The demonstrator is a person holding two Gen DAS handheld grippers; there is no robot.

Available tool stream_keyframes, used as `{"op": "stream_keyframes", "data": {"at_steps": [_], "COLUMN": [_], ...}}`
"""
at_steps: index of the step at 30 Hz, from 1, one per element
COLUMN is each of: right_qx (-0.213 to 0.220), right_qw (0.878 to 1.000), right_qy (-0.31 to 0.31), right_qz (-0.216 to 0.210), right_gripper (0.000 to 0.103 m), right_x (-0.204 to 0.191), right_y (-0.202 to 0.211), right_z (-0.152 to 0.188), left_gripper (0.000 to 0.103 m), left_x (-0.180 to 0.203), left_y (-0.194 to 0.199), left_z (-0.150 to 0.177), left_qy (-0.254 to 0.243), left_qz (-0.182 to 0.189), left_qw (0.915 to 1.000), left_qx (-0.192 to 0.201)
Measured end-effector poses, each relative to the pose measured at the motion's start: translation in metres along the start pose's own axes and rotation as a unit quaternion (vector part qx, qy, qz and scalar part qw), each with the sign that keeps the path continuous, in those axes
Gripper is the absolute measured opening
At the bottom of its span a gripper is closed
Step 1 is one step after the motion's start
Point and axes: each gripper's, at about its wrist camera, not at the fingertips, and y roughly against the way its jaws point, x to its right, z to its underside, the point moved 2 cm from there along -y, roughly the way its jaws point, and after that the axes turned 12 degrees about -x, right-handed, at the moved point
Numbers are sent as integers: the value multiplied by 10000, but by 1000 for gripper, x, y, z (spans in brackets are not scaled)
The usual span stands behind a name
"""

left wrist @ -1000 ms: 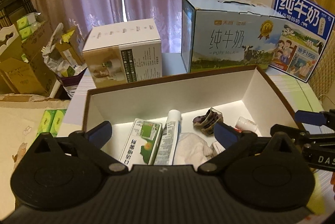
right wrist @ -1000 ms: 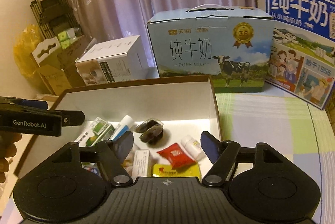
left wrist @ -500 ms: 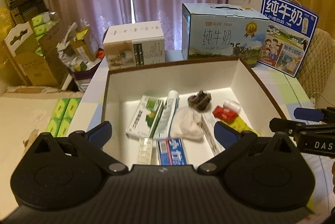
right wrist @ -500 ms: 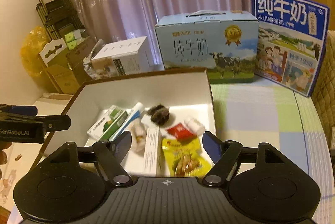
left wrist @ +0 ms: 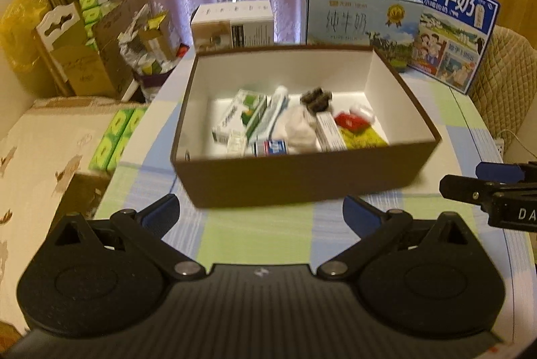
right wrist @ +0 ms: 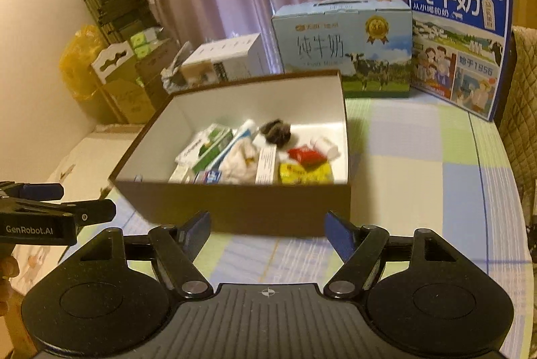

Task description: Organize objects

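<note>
A brown box (left wrist: 302, 177) with a white inside stands on the checked tablecloth; it also shows in the right wrist view (right wrist: 235, 208). Inside lie a green-and-white carton (left wrist: 240, 115), a toothpaste tube (left wrist: 273, 114), a white cloth (left wrist: 300, 130), a dark bundle (left wrist: 315, 98), a red packet (left wrist: 350, 122), a yellow snack bag (left wrist: 360, 139) and a small white bottle (right wrist: 325, 146). My left gripper (left wrist: 261, 213) is open and empty in front of the box. My right gripper (right wrist: 268, 226) is open and empty, also in front of it.
Two milk cartons (left wrist: 362, 19) (left wrist: 453, 30) and a white box (left wrist: 235, 25) stand behind the brown box. Cardboard boxes and bags (left wrist: 84, 56) pile up at the left, off the table. A quilted chair back (left wrist: 503, 83) is at the right.
Both grippers have pulled back and up from over the box, so the whole box and the tablecloth in front of it now show. Both stay open and empty.
</note>
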Motion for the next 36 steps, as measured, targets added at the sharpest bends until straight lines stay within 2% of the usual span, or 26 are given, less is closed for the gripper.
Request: {"op": "stream_keyframes", "data": {"at_steps": [8,19,28,36], "right_qx": [-273,-491,-627,-714], "right_qw": [9993,9967,9949,9941], "right_qy": [231,547,651,633], "right_qz": [-128,-354,-446,-507], "right_gripper": [72,72,72,72], "right_x": [-4,-7,1,9], "right_y": [19,39,44,45], "right_z": [45,89,109,118], "left_gripper": [102,102,102,102], "left_x": [16,38,51,61], "left_y": [20,40,44,45], "left_z": [52,105,129,137], "left_qy": [231,437,573,612], "left_qz": [-4,-117,-117,-155], "left_qw": [9995,9984,9970,9963], "left_qx": [-208,-353,-502,-585]}}
